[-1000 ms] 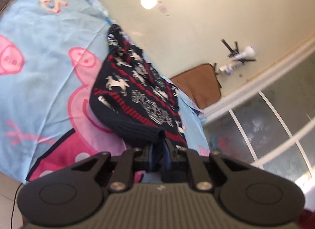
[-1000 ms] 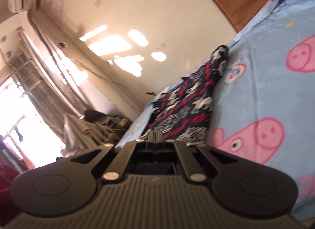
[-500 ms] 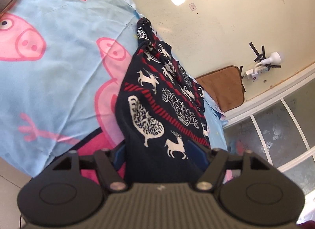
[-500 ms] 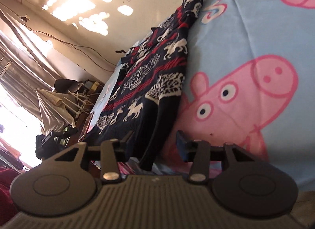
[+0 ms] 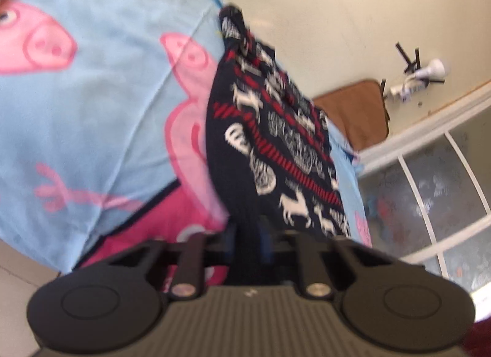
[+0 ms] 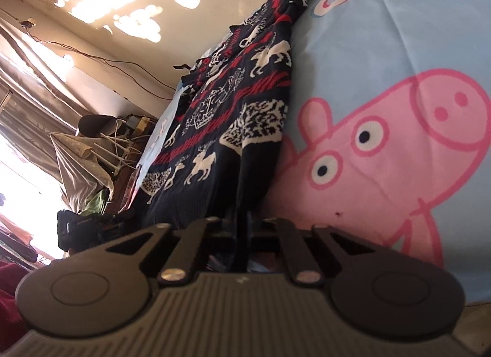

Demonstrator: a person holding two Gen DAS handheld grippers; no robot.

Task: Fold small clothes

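The dark patterned sweater [image 5: 270, 148] lies stretched out on the blue cartoon bedsheet [image 5: 92, 105], its near hem at the edge of the bed closest to both cameras. The left gripper [image 5: 247, 234] is clenched on that hem, dark fabric pinched between its jaws. The right gripper [image 6: 244, 228] is likewise clamped on a fold of the same hem, where the sweater [image 6: 233, 105] meets the bedsheet [image 6: 383, 50].

Probable step: lifting the near hem to fold it toward the far end.

Risks from here:
- Each gripper appears to hold only a narrow pinch of knit. A quick pull could draw the fabric out of one clamp, leaving the fold lopsided.
- The knit looks soft and stretchy. Uneven lift between the two hands would skew the fold line.
- The bedsheet sits directly beneath the hem. Whether sheet fabric is also caught cannot be determined; if so, the sheet would rise with the sweater.
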